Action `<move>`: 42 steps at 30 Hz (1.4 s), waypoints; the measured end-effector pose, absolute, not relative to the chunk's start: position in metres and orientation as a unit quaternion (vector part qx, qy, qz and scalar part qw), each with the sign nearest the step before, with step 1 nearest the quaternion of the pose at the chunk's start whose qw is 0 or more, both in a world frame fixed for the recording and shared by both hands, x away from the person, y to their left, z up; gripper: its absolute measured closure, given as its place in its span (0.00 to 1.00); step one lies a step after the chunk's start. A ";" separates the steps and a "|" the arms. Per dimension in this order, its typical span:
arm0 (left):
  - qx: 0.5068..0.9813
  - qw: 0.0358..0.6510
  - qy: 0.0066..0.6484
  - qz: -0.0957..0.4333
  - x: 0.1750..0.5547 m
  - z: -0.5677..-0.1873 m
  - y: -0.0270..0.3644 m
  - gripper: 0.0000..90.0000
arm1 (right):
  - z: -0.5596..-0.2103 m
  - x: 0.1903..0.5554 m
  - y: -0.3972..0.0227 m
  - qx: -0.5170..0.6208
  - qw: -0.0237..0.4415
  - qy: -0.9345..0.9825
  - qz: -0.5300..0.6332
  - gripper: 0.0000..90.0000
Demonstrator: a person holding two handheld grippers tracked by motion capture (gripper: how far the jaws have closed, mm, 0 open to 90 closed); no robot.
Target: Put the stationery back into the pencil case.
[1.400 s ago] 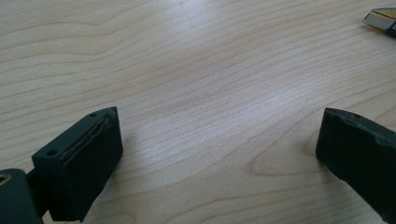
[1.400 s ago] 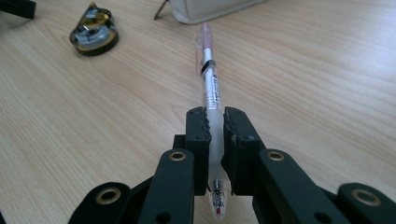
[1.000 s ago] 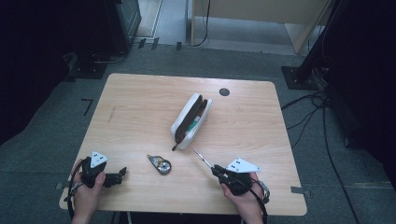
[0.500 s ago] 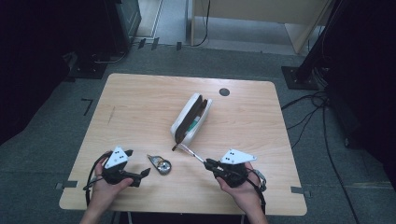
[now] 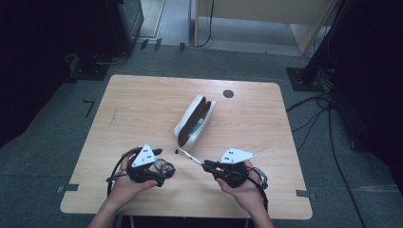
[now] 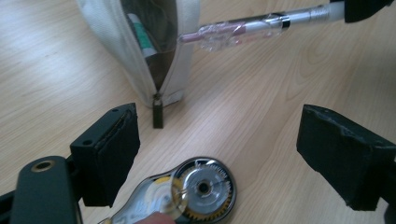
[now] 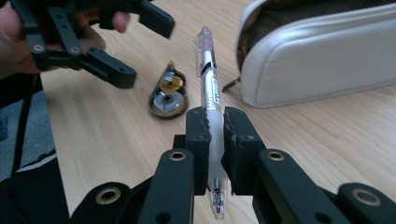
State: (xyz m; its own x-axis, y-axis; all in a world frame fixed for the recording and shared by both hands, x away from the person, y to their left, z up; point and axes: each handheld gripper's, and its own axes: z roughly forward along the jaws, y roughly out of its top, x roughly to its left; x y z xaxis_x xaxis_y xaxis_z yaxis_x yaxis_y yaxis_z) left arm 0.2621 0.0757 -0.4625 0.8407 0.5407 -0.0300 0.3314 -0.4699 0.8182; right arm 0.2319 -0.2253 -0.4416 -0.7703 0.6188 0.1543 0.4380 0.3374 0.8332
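A clear pen with a pink tip is clamped between the jaws of my right gripper, which is shut on it. The pen points toward the zipper end of an open white pencil case. My left gripper hovers over a round correction tape dispenser on the table. Its jaws have just been closing and still stand wide. The dispenser lies between them, and neither pad touches it. In the high view the left gripper partly covers the dispenser.
The wooden table has a dark round hole near its far edge. The pencil case holds several items, one a green-and-white tube. Cables and dark stands sit on the floor around the table.
My left gripper has moved right along the front of the table until it stands over the tape dispenser. The right gripper, still holding the pen, has shifted slightly.
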 end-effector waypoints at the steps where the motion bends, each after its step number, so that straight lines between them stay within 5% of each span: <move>1: 0.850 0.447 0.254 0.115 0.263 -0.462 0.074 0.16 | -0.442 0.232 -0.225 0.324 0.095 0.813 0.475 0.90; 6: 0.858 0.424 0.245 0.156 0.262 -0.461 0.065 0.17 | -0.443 0.232 -0.221 0.318 0.091 0.819 0.469 0.90; 19: 0.873 0.435 0.157 0.157 0.256 -0.451 0.049 0.19 | -0.443 0.233 -0.212 0.307 0.075 0.829 0.461 0.90; 42: 0.895 0.379 0.109 0.210 0.254 -0.465 0.044 0.66 | -0.440 0.235 -0.214 0.287 0.042 0.838 0.461 0.90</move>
